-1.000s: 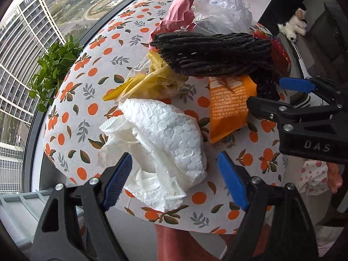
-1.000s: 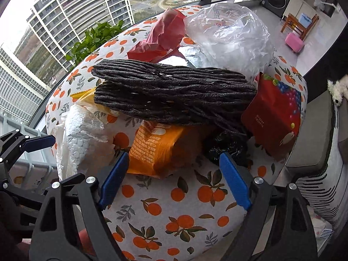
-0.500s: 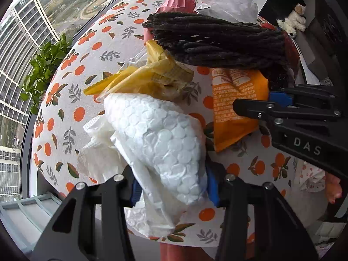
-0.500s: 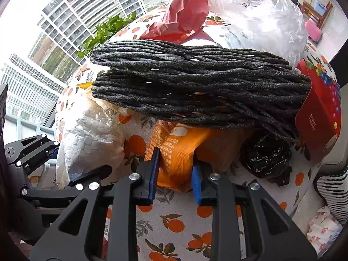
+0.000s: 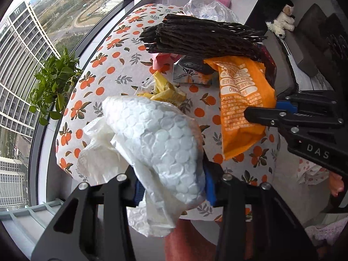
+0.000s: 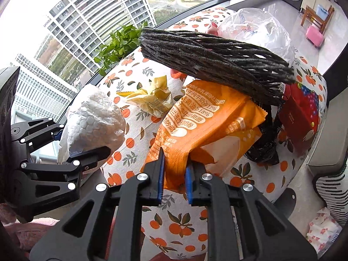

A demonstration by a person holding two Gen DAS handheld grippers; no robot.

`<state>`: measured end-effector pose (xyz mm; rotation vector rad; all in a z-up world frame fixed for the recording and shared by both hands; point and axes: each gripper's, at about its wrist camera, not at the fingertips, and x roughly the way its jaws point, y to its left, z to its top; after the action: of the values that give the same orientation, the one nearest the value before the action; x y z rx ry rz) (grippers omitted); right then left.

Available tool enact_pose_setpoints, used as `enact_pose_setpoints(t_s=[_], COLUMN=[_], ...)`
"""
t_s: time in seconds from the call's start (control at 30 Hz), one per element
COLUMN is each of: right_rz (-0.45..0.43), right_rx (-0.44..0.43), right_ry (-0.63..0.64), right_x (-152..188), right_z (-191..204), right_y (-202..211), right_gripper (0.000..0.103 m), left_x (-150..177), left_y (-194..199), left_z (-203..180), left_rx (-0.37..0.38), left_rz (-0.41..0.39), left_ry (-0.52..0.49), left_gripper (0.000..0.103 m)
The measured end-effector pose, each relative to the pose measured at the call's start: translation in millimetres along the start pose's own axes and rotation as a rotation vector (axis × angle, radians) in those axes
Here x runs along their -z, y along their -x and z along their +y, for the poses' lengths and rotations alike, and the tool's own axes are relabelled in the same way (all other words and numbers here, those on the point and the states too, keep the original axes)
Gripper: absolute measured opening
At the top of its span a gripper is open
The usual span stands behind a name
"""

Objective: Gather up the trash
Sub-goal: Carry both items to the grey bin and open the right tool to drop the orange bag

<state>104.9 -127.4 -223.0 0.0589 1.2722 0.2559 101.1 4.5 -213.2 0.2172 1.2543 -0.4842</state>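
My left gripper (image 5: 174, 188) is shut on a white bubble wrap wad (image 5: 156, 139) and holds it above the table's near edge; it also shows in the right wrist view (image 6: 93, 121). My right gripper (image 6: 174, 174) is shut on an orange snack bag (image 6: 202, 126), lifted off the orange-print tablecloth (image 6: 174, 224); the bag also shows in the left wrist view (image 5: 241, 100). A dark woven foam net (image 6: 213, 65) rests across the bag's far end. A crumpled yellow wrapper (image 6: 150, 97) lies on the table.
A clear plastic bag (image 6: 256, 30), a red packet (image 6: 302, 111), black plastic (image 6: 265, 148) and pink paper (image 5: 163, 61) lie further back. A potted plant (image 5: 54, 84) stands by the window at left. A sofa with a plush toy (image 5: 282, 19) is at right.
Both grippers went from open to shut, the left on the bubble wrap, the right on the orange bag. Both pieces have since been lifted up and back from the table.
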Motion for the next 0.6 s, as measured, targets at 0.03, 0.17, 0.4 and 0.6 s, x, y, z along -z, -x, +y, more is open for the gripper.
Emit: enact_pose_setpoints(t_s=[0.03,0.17,0.4,0.6], right_rz=[-0.002,-0.015,-0.044,-0.097], right_rx=[-0.003,-0.003,0.031,0.084], right_ry=[0.0,-0.003,-0.056,-0.157], right_x=[0.2,3.6,15.9,33.2], right_z=[2.4,6.1,-9.5,-41.2], right_y=[5.4,26.3,57.3,83.8], right_gripper=[0.015,0.015,0.015,0.015], left_x=[-1.8,-8.7,-24.9,-41.0], left_y=[5.0,24.7,43.7,48.7], left_z=[-0.8,-9.7,-34.4,-76.6], left_rx=[0.0,0.004,0.014,0.042], left_rz=[-0.004,-0.022,-0.053,-0.074], left_ry=[-0.006,-0.043,-0.151,-0.276], left_gripper=[0.043,0.043,0.043,0.043])
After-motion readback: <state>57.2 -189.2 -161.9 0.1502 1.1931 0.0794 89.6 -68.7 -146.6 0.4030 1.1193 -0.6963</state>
